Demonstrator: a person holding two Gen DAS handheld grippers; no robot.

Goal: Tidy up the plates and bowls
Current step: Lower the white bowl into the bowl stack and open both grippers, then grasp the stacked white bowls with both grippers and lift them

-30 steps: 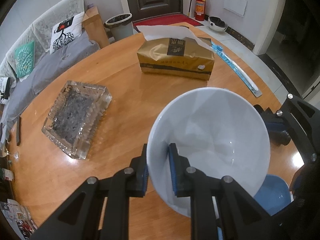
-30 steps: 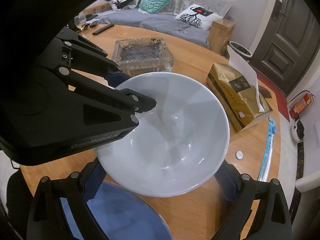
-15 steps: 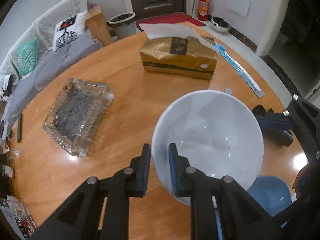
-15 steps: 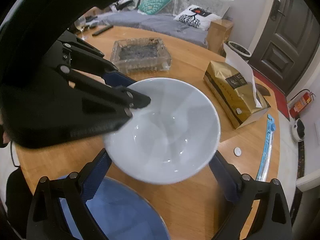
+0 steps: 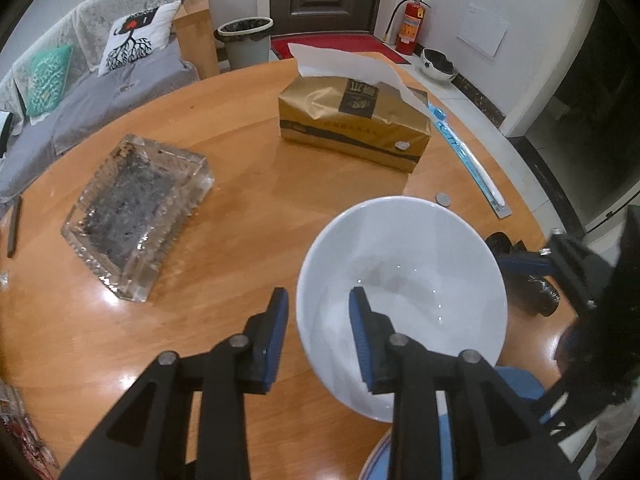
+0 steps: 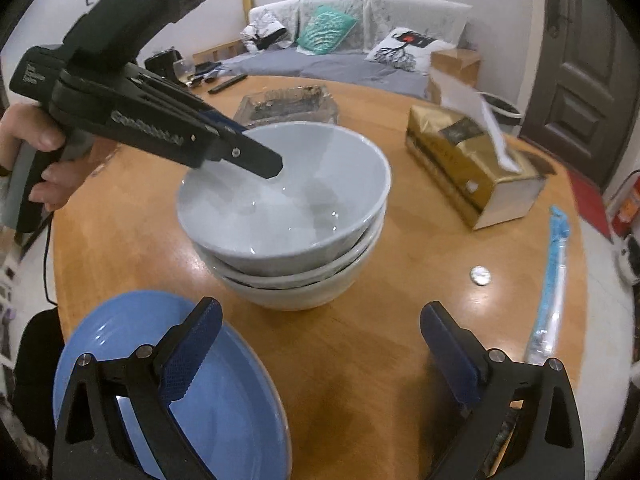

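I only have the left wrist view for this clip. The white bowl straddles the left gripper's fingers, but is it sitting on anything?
Observer: Yes. In the right wrist view the white bowl is nested on top of two more white bowls on the table.
Operator: Is the left gripper clamping it?
Observer: No. The left gripper is opening; its fingers straddle the rim, with a gap showing.
Operator: And the right gripper?
Observer: The right gripper is wide open and empty, short of the stack, with a blue plate under its left finger.
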